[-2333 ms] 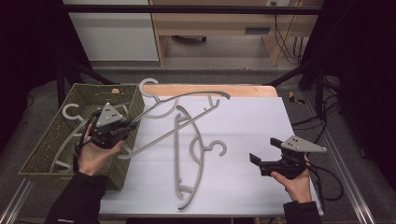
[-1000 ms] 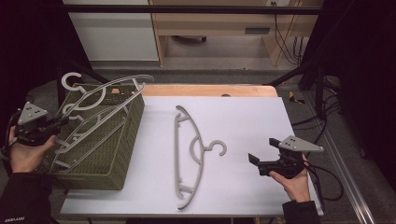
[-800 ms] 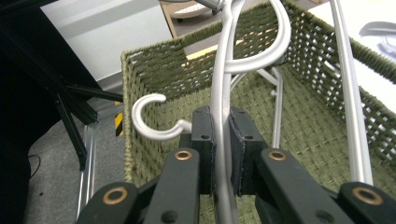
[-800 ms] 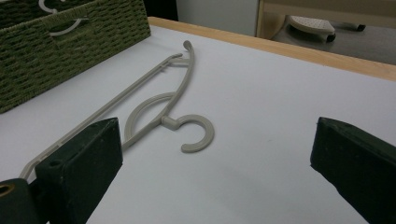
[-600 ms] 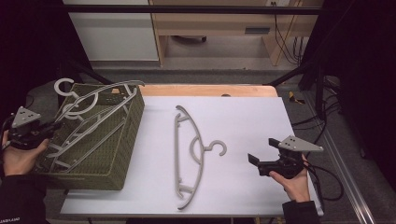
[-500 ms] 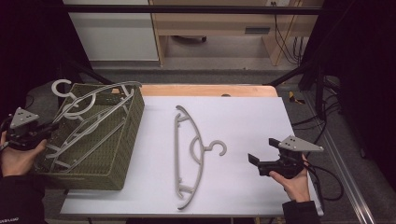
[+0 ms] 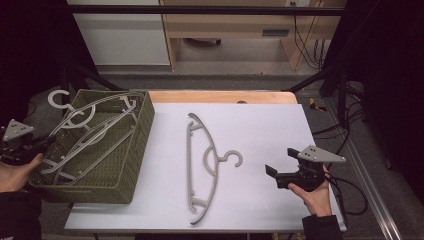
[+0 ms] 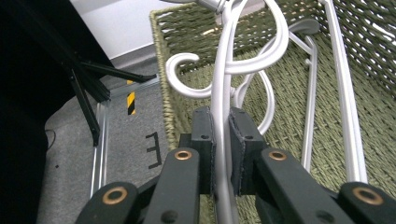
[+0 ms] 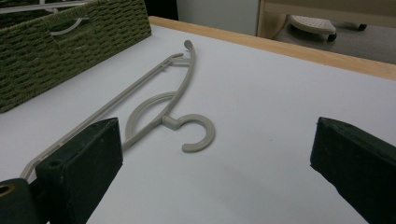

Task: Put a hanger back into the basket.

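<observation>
My left gripper (image 7: 44, 144) is at the far left, beside the olive woven basket (image 7: 131, 150). Its pads are shut on the thin bar of a pale grey hanger (image 8: 219, 84), whose curled hook (image 8: 184, 77) rises ahead of the jaws. That hanger and another (image 7: 90, 125) lie slanted in the basket, with a hook (image 7: 57, 97) poking over the far left corner. A third grey hanger (image 7: 200, 165) lies flat on the white table, hook toward the right. My right gripper (image 7: 282, 161) rests open just right of that hook (image 9: 198, 135), with nothing between its jaws.
The white table top (image 7: 260, 125) ends in a wooden strip (image 7: 220, 96) at the back. A black frame leg (image 8: 88, 107) and grey floor lie left of the basket. Cables (image 7: 345, 185) trail from the right gripper near the table's right edge.
The left gripper has sunk and drifted slightly, lowering the held hangers deeper into the basket. The hanger on the table and the right gripper have stayed put.
</observation>
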